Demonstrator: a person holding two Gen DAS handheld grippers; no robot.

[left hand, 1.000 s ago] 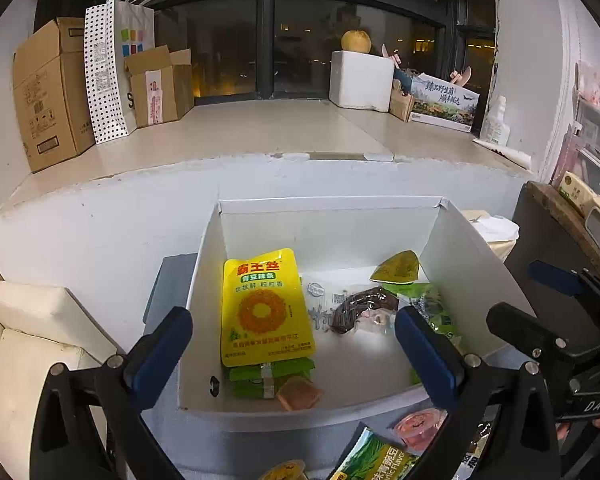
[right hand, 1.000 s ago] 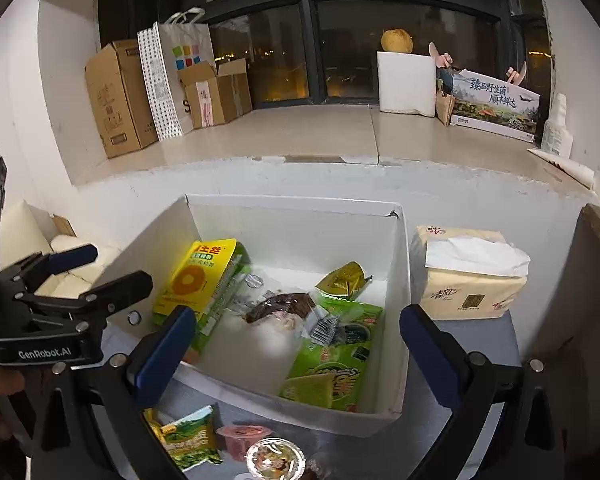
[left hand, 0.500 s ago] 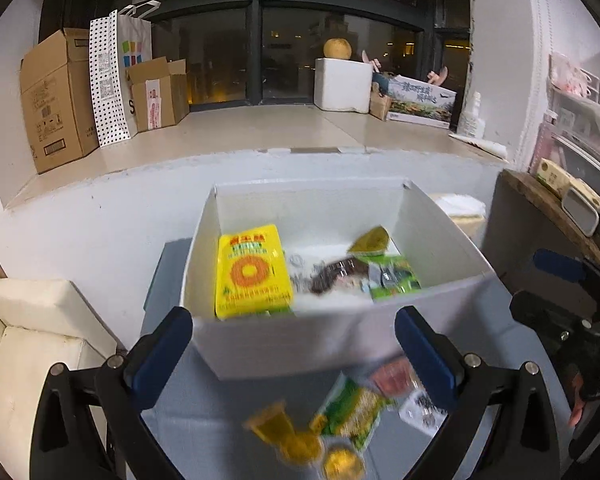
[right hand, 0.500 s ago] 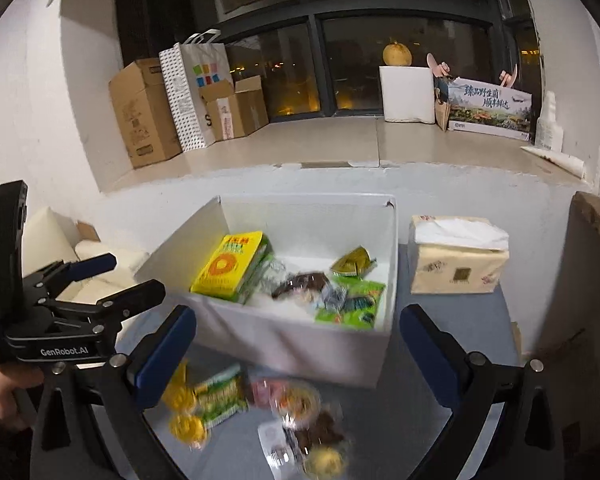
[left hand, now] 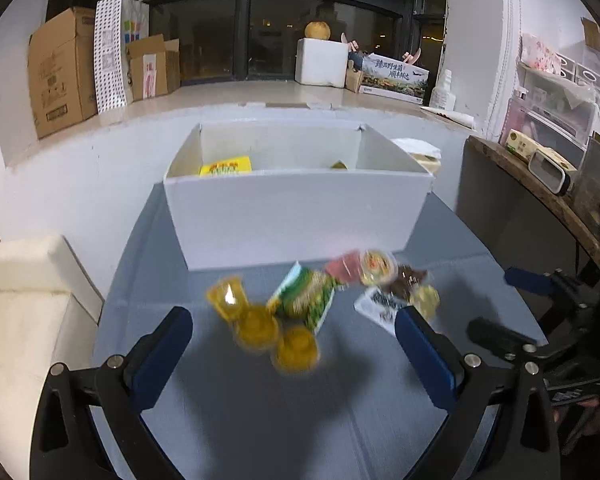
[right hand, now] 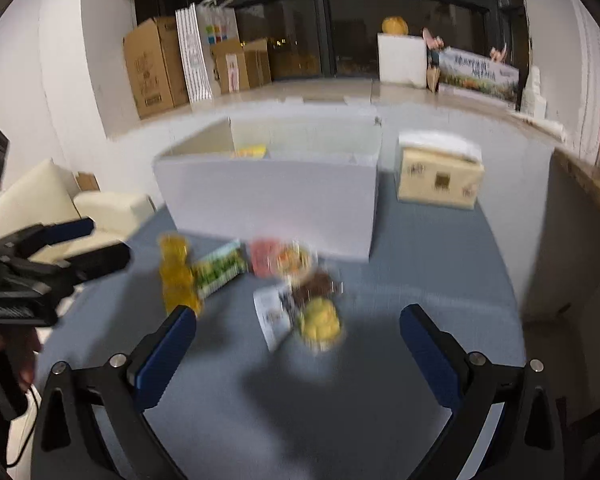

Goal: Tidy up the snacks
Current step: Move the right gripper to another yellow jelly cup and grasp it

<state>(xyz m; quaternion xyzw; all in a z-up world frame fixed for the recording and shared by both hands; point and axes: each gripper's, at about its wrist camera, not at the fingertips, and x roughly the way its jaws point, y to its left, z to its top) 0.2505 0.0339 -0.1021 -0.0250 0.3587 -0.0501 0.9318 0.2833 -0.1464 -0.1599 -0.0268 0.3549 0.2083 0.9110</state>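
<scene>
A white box (left hand: 296,216) stands at the far side of the grey table (left hand: 260,420); a yellow packet (left hand: 226,168) shows inside it. In front of it lie loose snacks: yellow jelly cups (left hand: 260,320), a green packet (left hand: 306,300), a pink cup (left hand: 346,268) and a brown packet (left hand: 406,278). My left gripper (left hand: 292,356) is open and empty, just short of the jelly cups. My right gripper (right hand: 296,348) is open and empty, near a yellow-green cup (right hand: 320,320) and a white packet (right hand: 274,312). The right wrist view is blurred.
A tissue box (right hand: 438,174) stands right of the white box (right hand: 268,200). A cream sofa (left hand: 24,312) is on the left, a dark wooden shelf (left hand: 540,184) on the right. Cardboard boxes (left hand: 60,68) sit on the window ledge behind.
Both grippers have pulled back and down from over the box. The loose snacks in front of the box now lie between the fingers. Both stay open.
</scene>
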